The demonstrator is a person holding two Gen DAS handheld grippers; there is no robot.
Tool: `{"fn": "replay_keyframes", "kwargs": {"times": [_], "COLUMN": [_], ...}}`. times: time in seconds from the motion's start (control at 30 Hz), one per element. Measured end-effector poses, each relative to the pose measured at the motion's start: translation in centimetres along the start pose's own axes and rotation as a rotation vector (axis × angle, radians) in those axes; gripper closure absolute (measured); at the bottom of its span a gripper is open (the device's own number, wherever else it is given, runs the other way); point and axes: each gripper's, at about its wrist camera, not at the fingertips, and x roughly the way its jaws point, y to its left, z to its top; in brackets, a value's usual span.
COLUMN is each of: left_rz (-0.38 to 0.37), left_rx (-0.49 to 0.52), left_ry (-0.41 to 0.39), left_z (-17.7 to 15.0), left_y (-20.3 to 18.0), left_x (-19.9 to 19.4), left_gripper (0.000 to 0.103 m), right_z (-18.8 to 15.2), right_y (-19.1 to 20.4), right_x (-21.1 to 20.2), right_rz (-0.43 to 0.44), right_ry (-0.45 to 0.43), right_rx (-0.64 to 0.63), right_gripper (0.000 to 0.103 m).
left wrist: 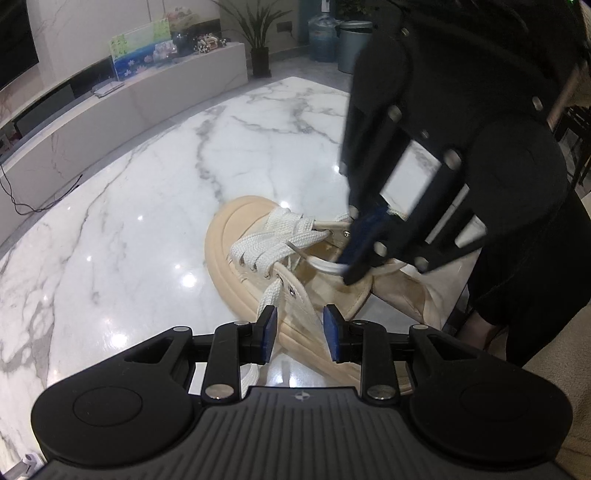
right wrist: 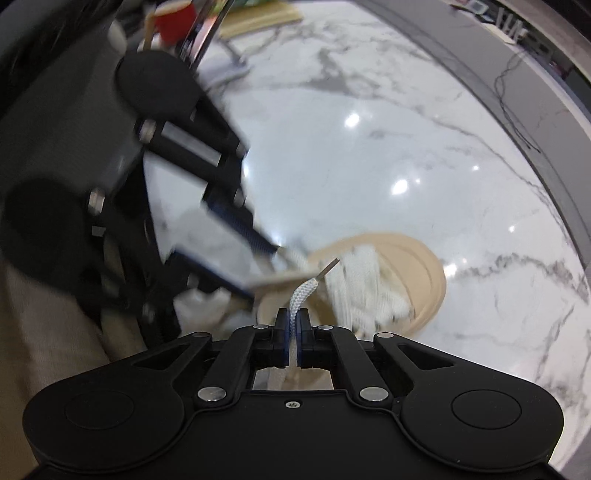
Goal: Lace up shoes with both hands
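A beige sneaker (left wrist: pixel 236 254) lies on the white marble table (left wrist: pixel 147 206), toe pointing away, with white laces (left wrist: pixel 273 240) crossed over its front eyelets. My left gripper (left wrist: pixel 300 326) hovers open just short of the shoe's near side. One loose lace strand (left wrist: pixel 266 295) runs down behind its left finger. My right gripper (right wrist: pixel 293 319) is shut on a white lace end (right wrist: pixel 301 295), whose aglet (right wrist: pixel 328 266) points toward the toe (right wrist: pixel 424 280). In the left wrist view the right gripper (left wrist: pixel 351 264) reaches down over the shoe's opening. The left gripper (right wrist: pixel 236 254), blurred, is open beside the shoe.
A person in black clothing (left wrist: pixel 524 229) stands at the table's right side. A low white cabinet (left wrist: pixel 147 96), a potted plant (left wrist: pixel 258 44) and a bin (left wrist: pixel 352 44) stand beyond the far edge. A red cup (right wrist: pixel 177 18) sits at the table's end.
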Motion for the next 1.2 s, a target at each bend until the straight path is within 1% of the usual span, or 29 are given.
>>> {"fn": "replay_keyframes", "kwargs": {"times": [0.1, 0.27, 0.37, 0.73, 1.2], "left_rz": [0.005, 0.009, 0.009, 0.005, 0.003], "left_rx": [-0.003, -0.011, -0.010, 0.001, -0.002], "left_ry": [-0.001, -0.002, -0.004, -0.003, -0.006], "left_z": [-0.1, 0.0, 0.0, 0.2, 0.4], "left_y": [0.0, -0.2, -0.3, -0.5, -0.6], "left_x": [-0.1, -0.2, -0.2, -0.3, -0.2], "left_gripper": [0.076, 0.076, 0.076, 0.076, 0.076], "right_z": [-0.1, 0.2, 0.4, 0.8, 1.2], "right_y": [0.5, 1.8, 2.3, 2.2, 2.1], "right_x": [0.3, 1.4, 1.6, 2.4, 1.5], "right_rz": [-0.002, -0.009, -0.013, -0.016, -0.043], "right_ry": [0.022, 0.065, 0.077, 0.102, 0.076], "right_rx": [-0.040, -0.159, -0.197, -0.229, -0.243], "right_gripper": [0.101, 0.101, 0.101, 0.101, 0.101]}}
